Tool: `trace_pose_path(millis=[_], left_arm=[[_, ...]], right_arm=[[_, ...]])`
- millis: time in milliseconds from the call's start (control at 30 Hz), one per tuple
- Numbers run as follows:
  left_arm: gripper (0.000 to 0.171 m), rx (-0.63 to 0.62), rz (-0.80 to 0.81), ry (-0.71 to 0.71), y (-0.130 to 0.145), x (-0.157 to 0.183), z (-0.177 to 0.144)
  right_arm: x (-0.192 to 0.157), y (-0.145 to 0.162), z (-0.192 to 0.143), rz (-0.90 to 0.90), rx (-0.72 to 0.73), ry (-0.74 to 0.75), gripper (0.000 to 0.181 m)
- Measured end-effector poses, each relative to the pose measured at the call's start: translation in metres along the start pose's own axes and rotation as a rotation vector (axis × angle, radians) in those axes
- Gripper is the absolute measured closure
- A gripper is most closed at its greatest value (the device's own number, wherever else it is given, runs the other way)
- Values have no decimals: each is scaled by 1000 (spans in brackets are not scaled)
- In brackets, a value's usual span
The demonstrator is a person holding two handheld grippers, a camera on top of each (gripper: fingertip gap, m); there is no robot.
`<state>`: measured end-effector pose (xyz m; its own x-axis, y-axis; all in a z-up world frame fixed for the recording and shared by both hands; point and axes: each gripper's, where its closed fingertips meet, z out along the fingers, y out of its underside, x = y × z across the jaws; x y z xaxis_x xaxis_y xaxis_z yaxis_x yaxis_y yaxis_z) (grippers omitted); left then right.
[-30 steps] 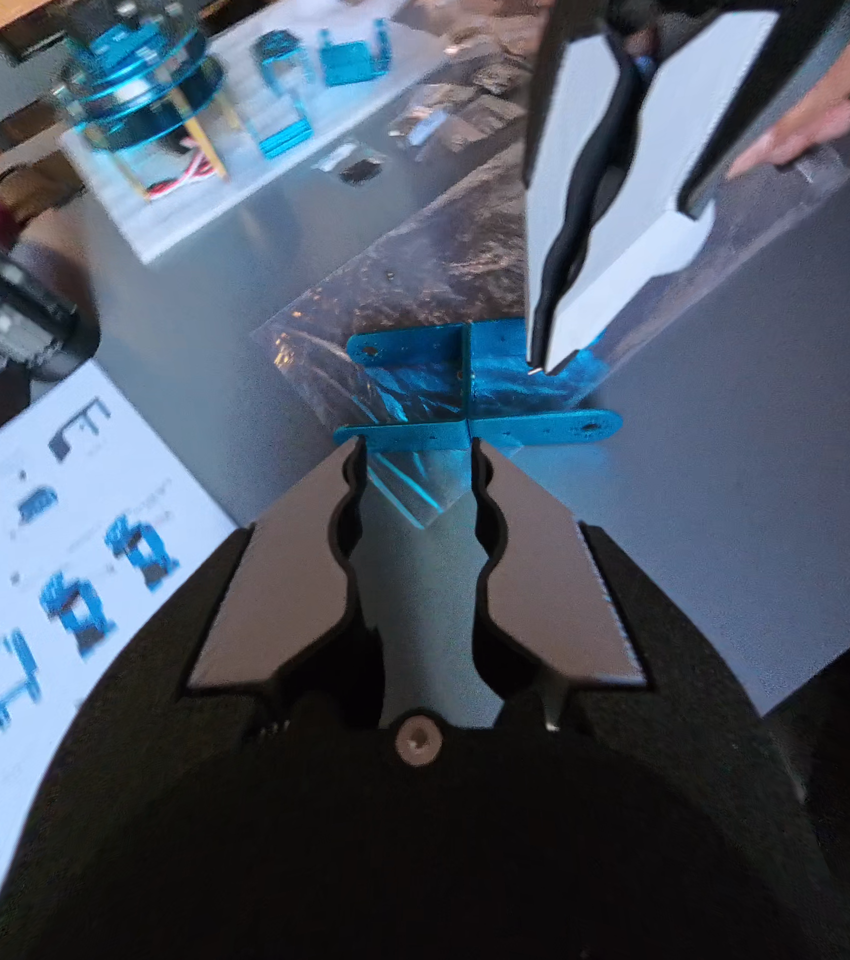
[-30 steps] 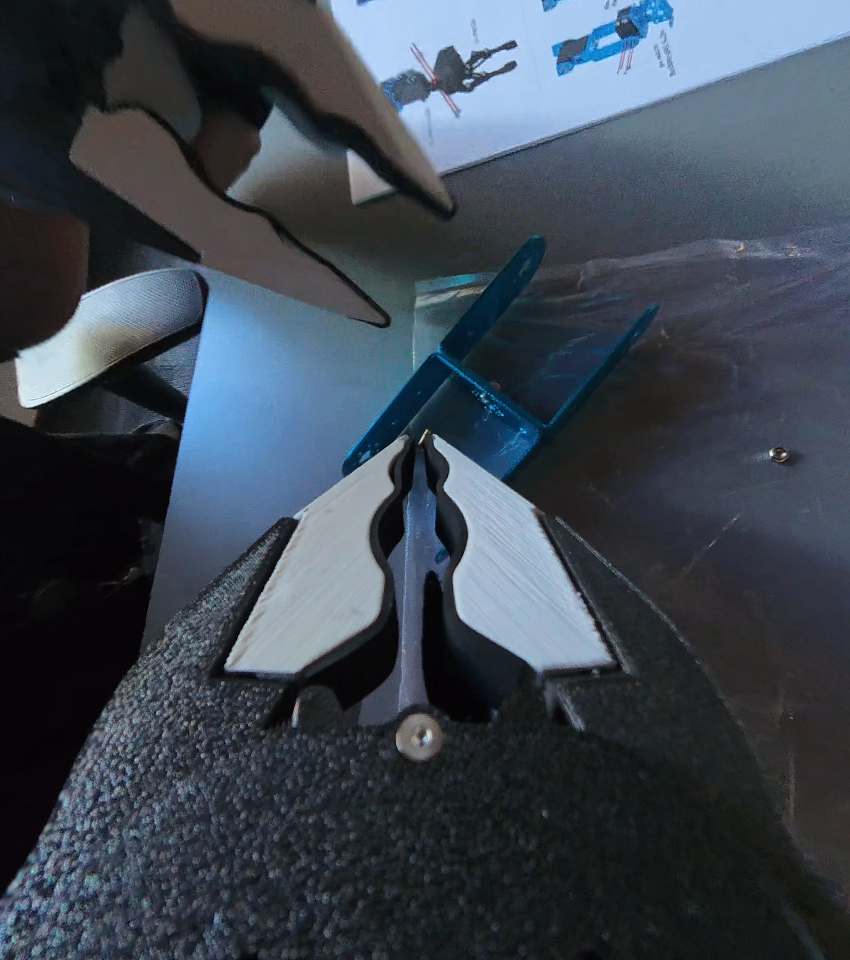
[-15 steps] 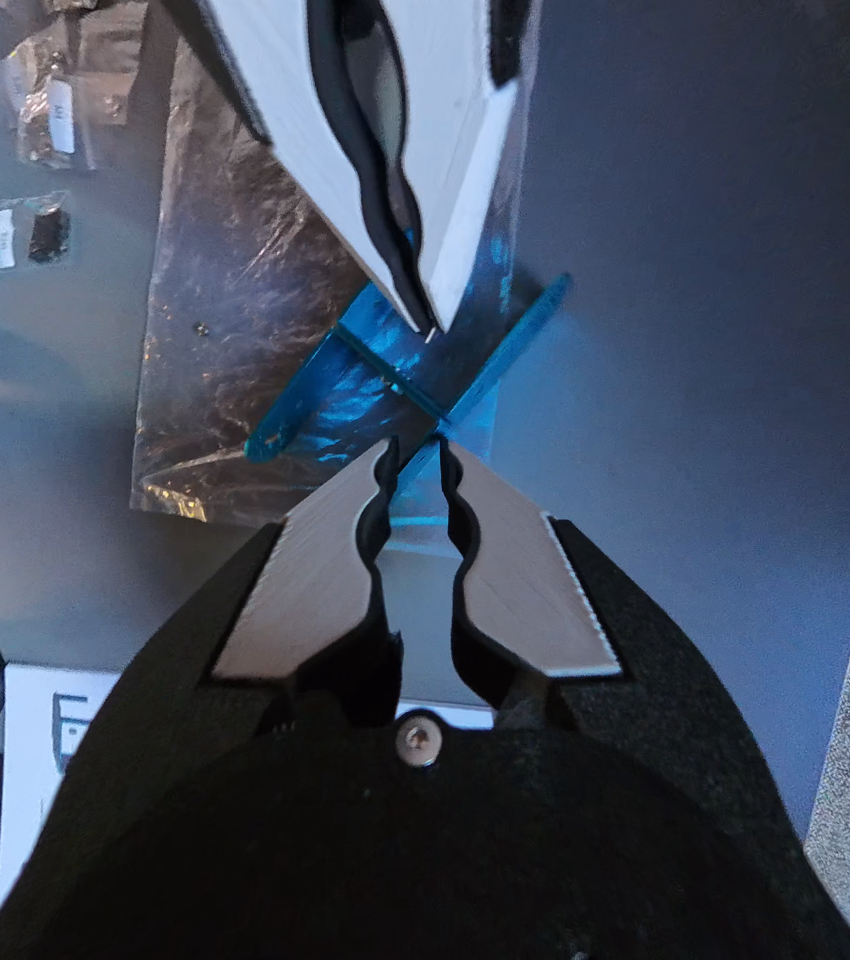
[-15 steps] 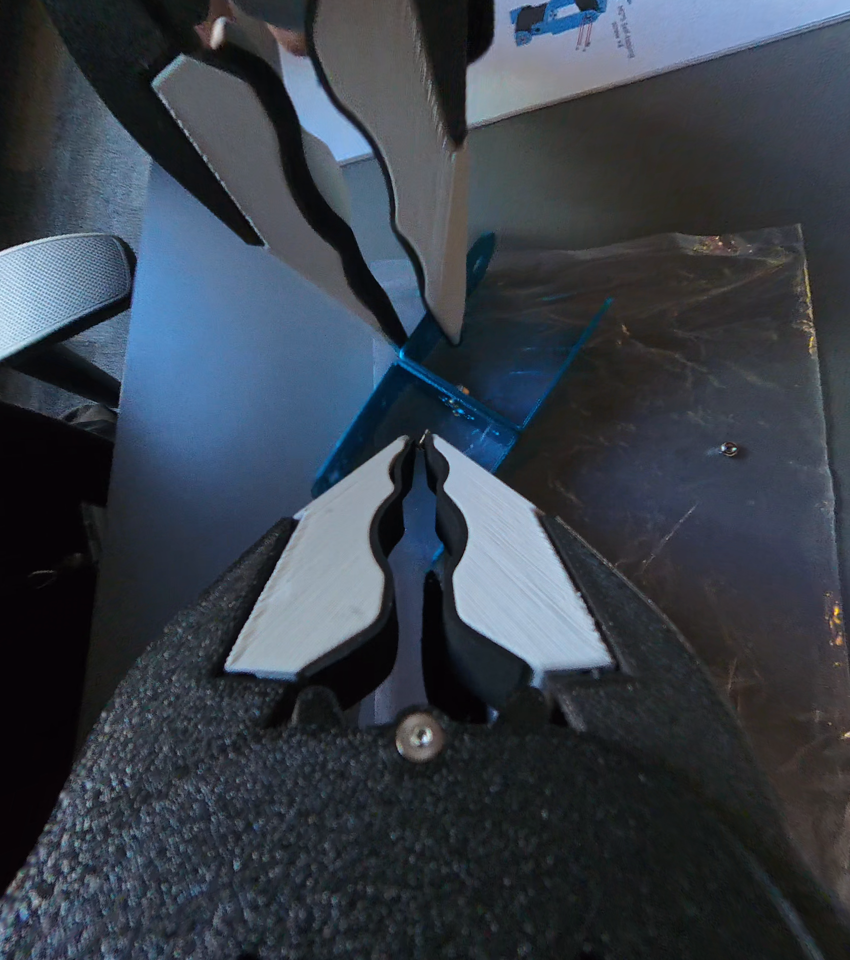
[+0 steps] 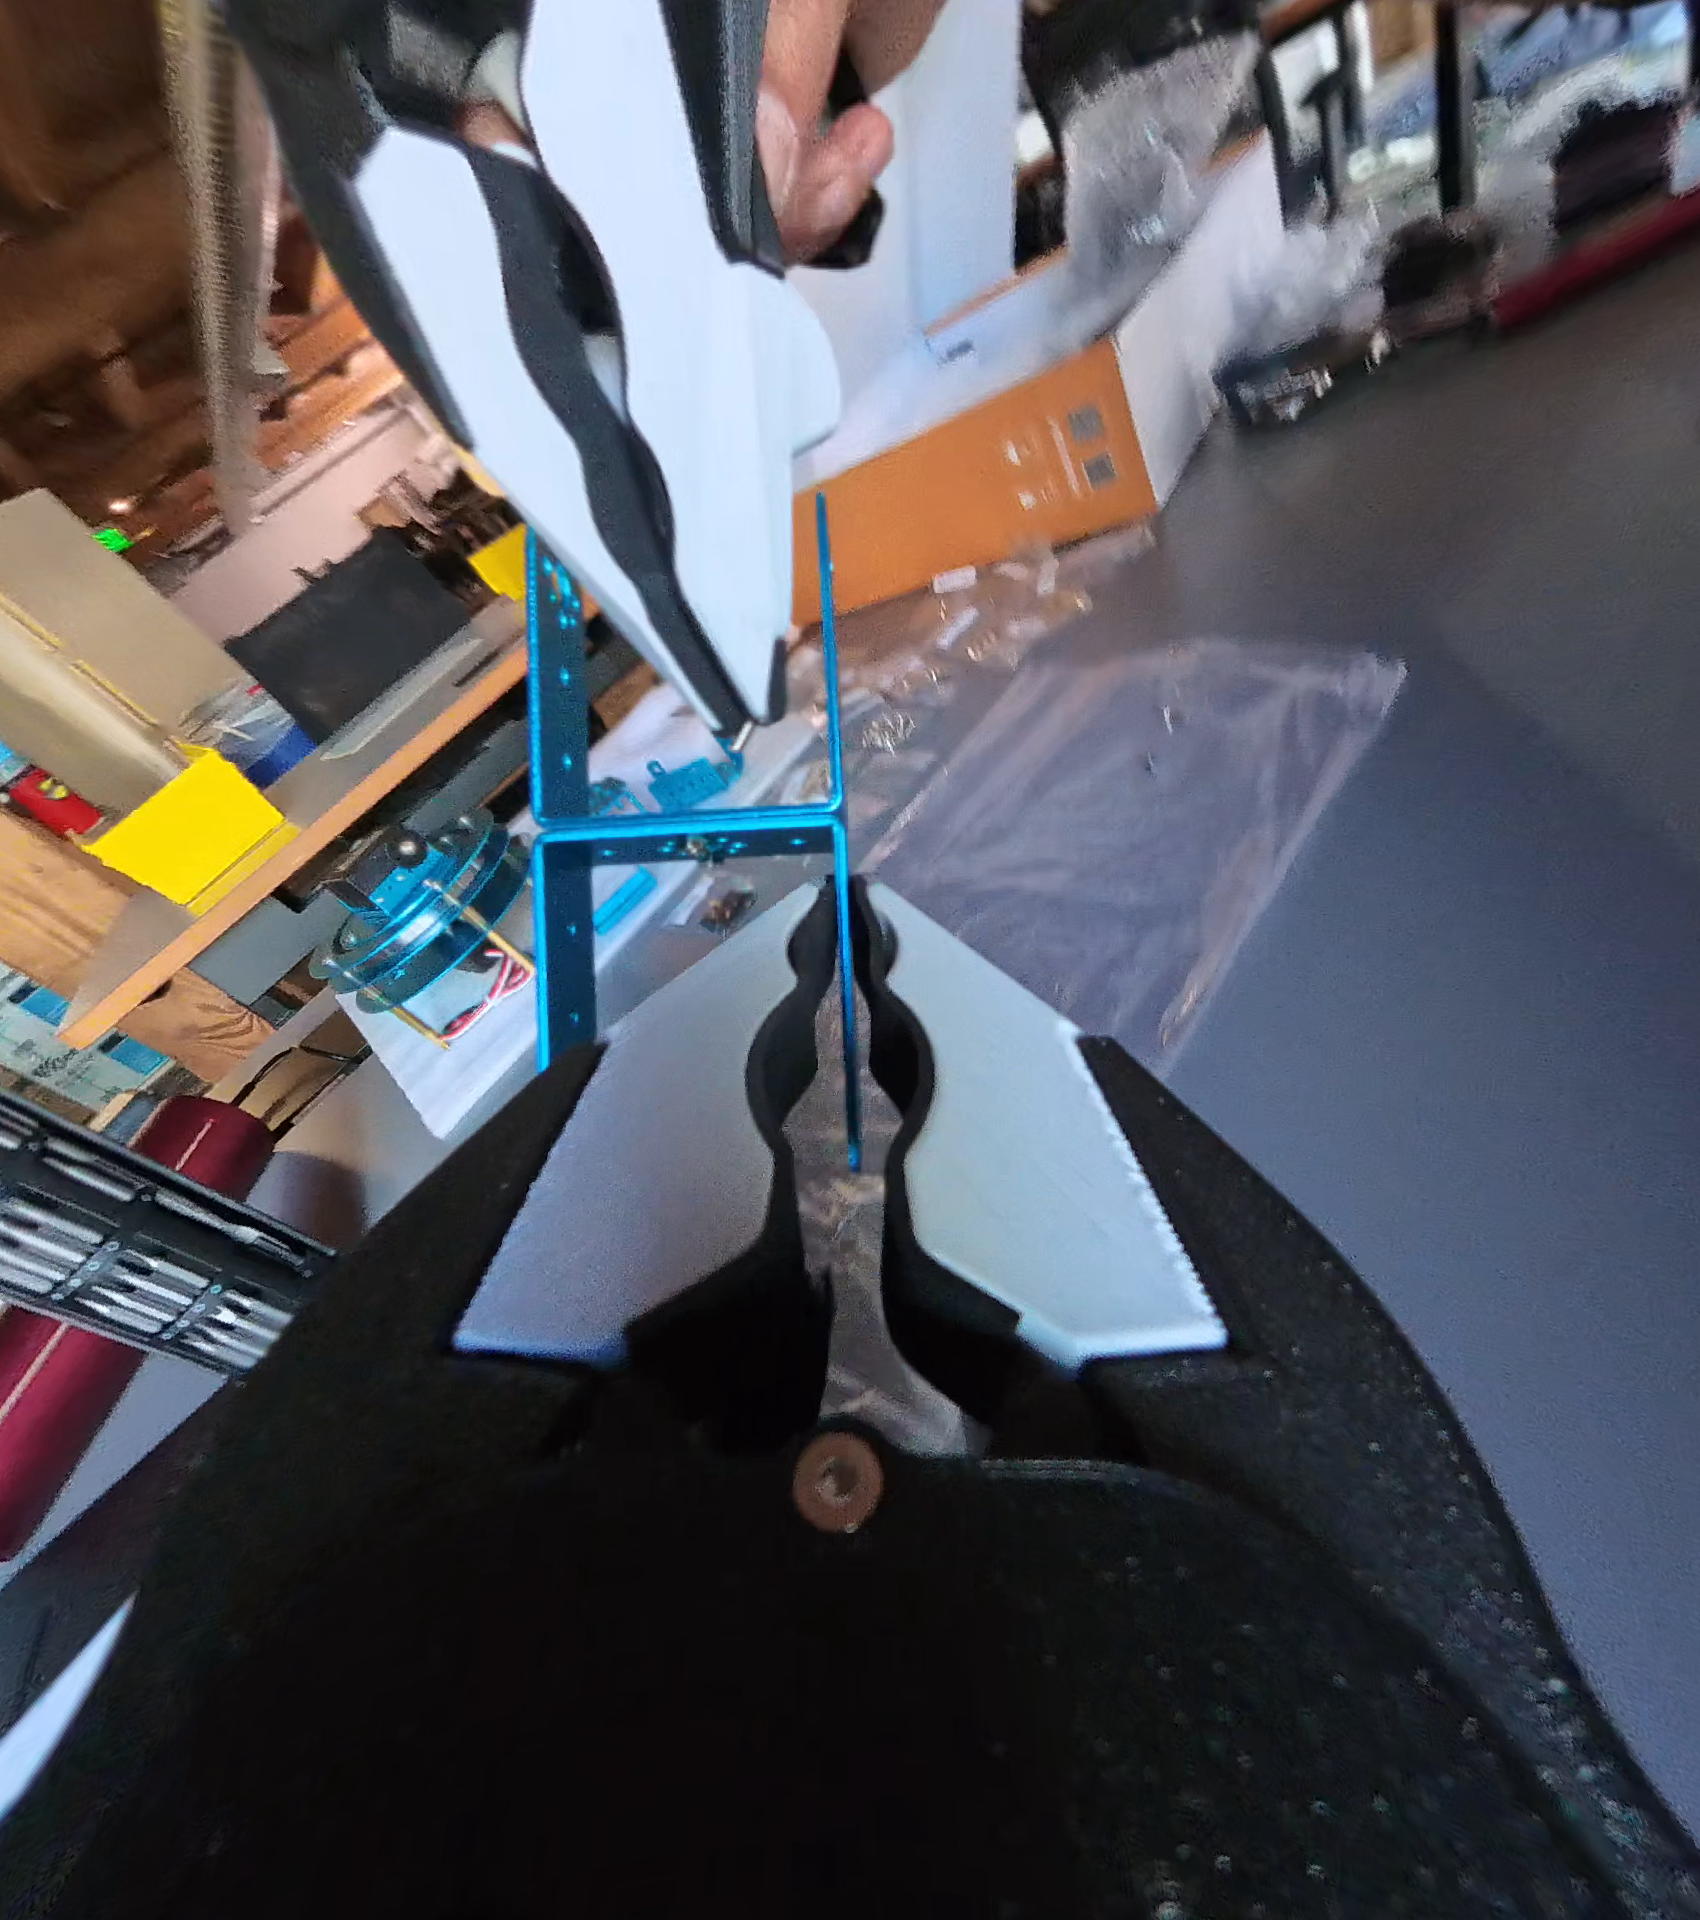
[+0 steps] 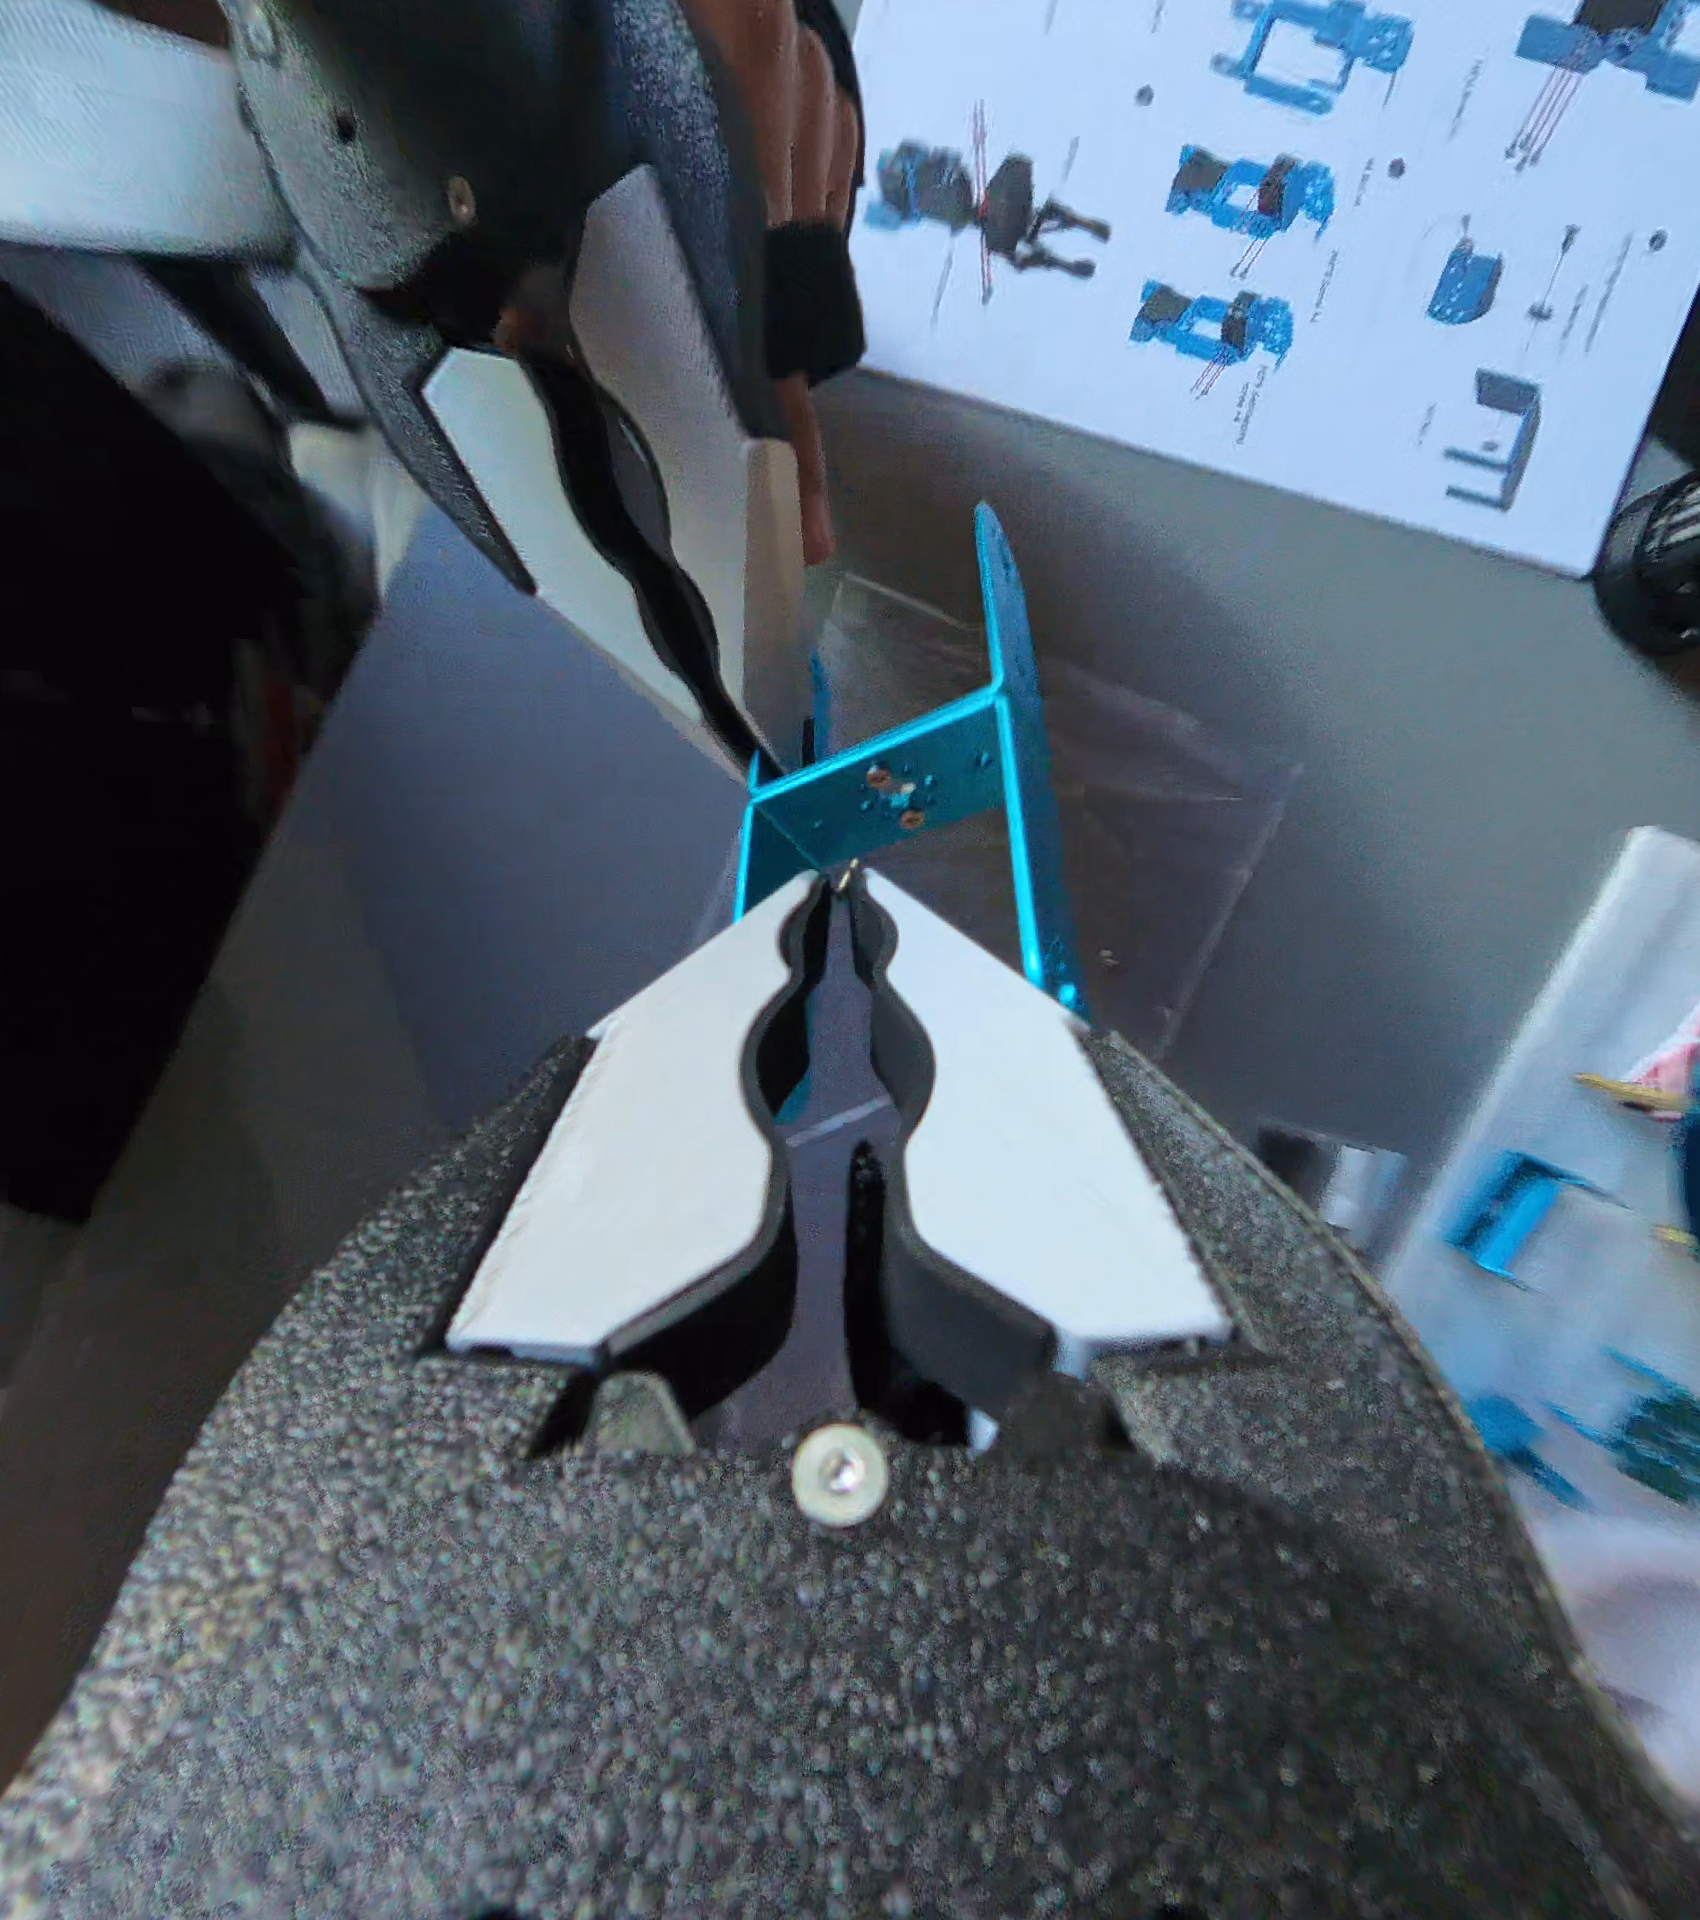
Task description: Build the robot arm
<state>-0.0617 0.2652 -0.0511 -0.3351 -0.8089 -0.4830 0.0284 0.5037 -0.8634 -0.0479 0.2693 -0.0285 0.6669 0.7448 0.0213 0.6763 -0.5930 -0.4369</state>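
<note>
- The left tool (image 5: 841,894) is clamped on one thin arm of a blue metal bracket (image 5: 690,836), the arm running edge-on down between its fingers (image 5: 680,1143).
- The bracket is H-shaped: two long perforated arms joined by a flat crosspiece. It is held up above the grey bench (image 5: 1500,935), with its other arm standing free just left of the left tool's tips.
- In the right wrist view the same bracket (image 6: 887,790) shows its crosspiece face, with small screws near the middle.
- The right tool (image 6: 841,883) is pinched nearly closed on a small screw (image 6: 848,879) at its very tips. The screw sits at the lower edge of the crosspiece; whether it touches the metal I cannot tell.
- In the left wrist view the right tool (image 5: 758,717) comes down from above between the bracket's two upper arms, its tips just over the crosspiece.
- In the right wrist view the left tool (image 6: 773,753) reaches in from the upper left and meets the bracket at its far left corner.
- A clear plastic bag (image 5: 1137,810) lies flat on the bench beyond and below the bracket.
- A white instruction sheet (image 6: 1345,260) with blue drawings lies on the bench behind the bracket.
- A blue round assembly (image 5: 420,935) with red and white wires sits to the left, on a white sheet.
</note>
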Motion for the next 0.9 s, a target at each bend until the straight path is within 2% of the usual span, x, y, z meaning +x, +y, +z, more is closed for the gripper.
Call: trace_pose_path(millis=[233,333,433,600,900], left_arm=[[171,71,-64,-121,-22,-1,17],[171,106,-97,-87,-29,6,21],[171,154,-120,-44,-39,10,18],[171,237,-152,59,-58,19,10],[171,274,-198,104,-66,19,7]], right_arm=[[0,13,-25,-212,-448,21,178],[-6,9,-32,-332,-516,7,178],[-11,12,-38,-378,-600,-7,178],[-28,8,-44,-378,-625,-95,178],[-29,5,-45,-383,-743,-96,178]])
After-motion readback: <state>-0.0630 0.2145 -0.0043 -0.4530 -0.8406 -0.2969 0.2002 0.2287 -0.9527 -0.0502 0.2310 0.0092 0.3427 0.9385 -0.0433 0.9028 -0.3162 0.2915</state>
